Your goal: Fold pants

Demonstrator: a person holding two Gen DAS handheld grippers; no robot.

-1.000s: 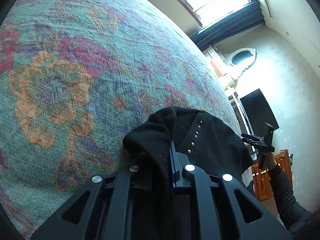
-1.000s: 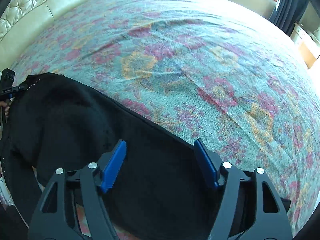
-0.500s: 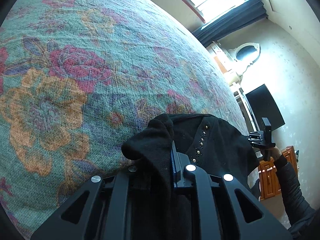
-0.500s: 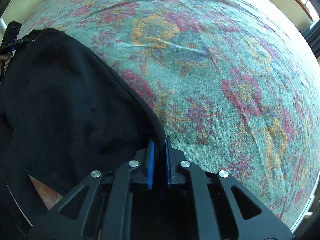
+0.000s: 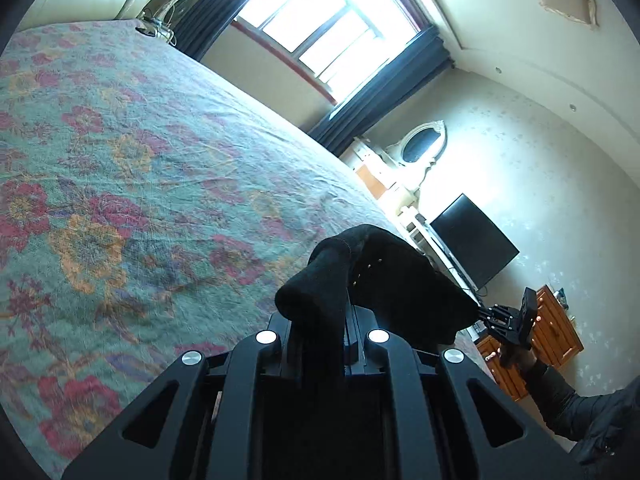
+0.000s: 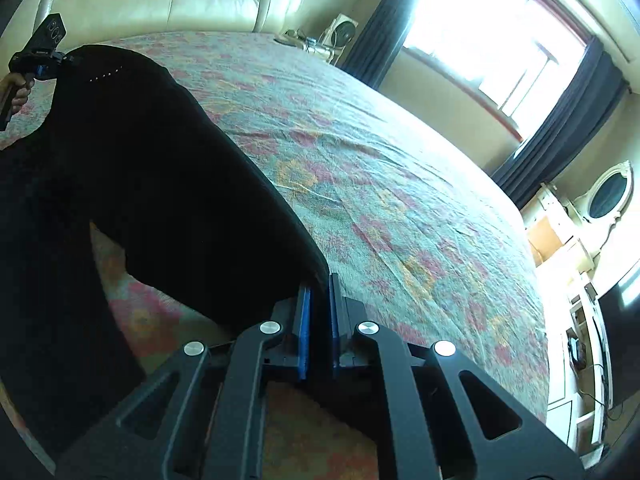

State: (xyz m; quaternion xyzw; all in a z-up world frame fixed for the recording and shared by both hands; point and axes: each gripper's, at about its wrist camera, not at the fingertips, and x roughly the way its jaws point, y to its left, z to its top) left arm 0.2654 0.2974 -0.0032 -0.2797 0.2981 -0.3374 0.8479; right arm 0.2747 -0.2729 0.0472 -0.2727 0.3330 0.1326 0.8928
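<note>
black pants hang stretched between both grippers above the floral bedspread | nothing else on the bed near them | left gripper clamped on the studded waistband corner | right gripper pinched tight on the hem edge | right view alone shows cream sofa; left view the television
</note>
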